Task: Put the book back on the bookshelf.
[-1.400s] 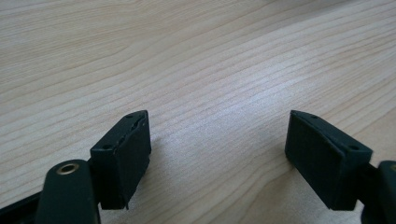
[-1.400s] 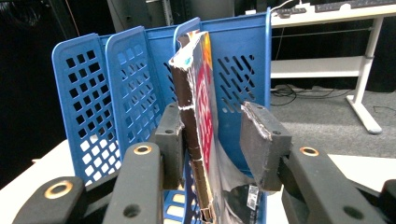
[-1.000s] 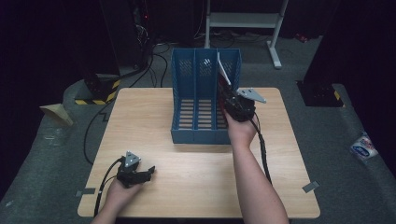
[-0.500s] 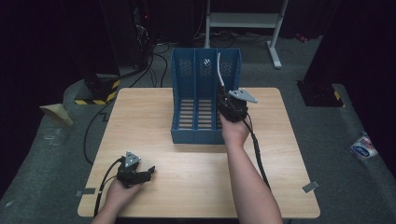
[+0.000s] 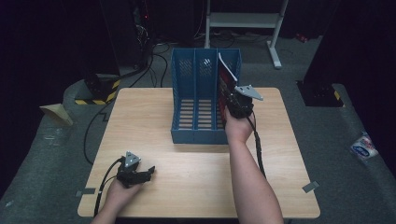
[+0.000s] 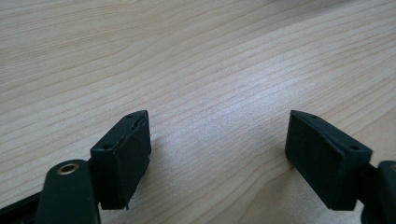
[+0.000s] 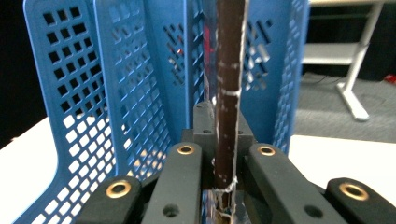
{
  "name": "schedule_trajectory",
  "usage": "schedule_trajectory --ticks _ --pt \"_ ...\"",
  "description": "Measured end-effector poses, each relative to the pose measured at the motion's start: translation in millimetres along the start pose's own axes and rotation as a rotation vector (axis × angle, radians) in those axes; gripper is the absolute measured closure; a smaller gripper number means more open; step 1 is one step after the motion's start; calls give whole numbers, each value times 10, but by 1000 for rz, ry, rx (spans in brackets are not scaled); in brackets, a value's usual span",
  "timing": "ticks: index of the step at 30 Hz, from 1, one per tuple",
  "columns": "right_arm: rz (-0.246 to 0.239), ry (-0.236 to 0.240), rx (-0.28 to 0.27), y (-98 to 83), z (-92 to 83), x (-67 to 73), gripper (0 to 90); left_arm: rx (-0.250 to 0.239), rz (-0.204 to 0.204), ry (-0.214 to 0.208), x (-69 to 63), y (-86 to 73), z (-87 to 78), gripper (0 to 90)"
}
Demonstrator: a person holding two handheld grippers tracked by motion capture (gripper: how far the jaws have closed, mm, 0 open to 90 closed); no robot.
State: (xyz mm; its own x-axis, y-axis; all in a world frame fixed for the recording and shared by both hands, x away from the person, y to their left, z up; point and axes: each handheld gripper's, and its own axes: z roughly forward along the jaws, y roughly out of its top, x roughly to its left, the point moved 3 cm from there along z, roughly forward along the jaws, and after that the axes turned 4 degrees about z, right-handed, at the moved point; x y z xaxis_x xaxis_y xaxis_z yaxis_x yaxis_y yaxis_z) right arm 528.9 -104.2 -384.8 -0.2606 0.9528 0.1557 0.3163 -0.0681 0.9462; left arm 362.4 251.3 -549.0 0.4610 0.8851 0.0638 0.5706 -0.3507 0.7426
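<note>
Blue rack: plastic magazine file rack [image 5: 198,100] with 3 slots stands upright at the far middle of the wooden counter [image 5: 154,112], open side toward the person. Perforated walls show close up in the right gripper view [image 7: 88,88].

Item in hand: thin dark-spined book or magazine [image 5: 226,83], glossy cover with red print; spine worn white along the edges [image 7: 229,84].

Item position: standing on edge, tilted slightly, at the rightmost slot; its top corner rises above the rack rim. Whether its lower edge rests on the slot floor, I cannot tell.

Right tool: right tool [image 5: 235,103] clamped on the book's near edge, jaws pressed flat against both covers [image 7: 223,182]. Jaws have just been closing, with the book between them.

Left tool: left tool [image 5: 148,171] lies low on the counter at the near left corner, jaws spread wide with nothing between them, bare wood under them [image 6: 219,154].

Done so far (judged): book gripped, carried to the rack, lined up with slot 3 from the left.

Left to do (judged): seat the book fully in the slot, let go, draw the hand back. The other 2 slots look empty.

Risk (judged): book is thin and floppy; may lean or slump once let go.
</note>
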Motion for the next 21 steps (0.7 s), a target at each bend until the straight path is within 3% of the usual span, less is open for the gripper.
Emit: schedule_trajectory --ticks 6,11,18,21 --pt "-15 -26 -55 45 -74 5 866 0 0 0 0 0 0 227" --pt "14 -22 -117 94 -113 26 867 1 -1 -2 -1 0 1 227" --pt "-25 -38 -108 4 -69 112 865 1 0 -2 -1 0 1 228" --pt "-18 -40 -115 -36 -61 153 863 1 0 -2 0 0 1 228"
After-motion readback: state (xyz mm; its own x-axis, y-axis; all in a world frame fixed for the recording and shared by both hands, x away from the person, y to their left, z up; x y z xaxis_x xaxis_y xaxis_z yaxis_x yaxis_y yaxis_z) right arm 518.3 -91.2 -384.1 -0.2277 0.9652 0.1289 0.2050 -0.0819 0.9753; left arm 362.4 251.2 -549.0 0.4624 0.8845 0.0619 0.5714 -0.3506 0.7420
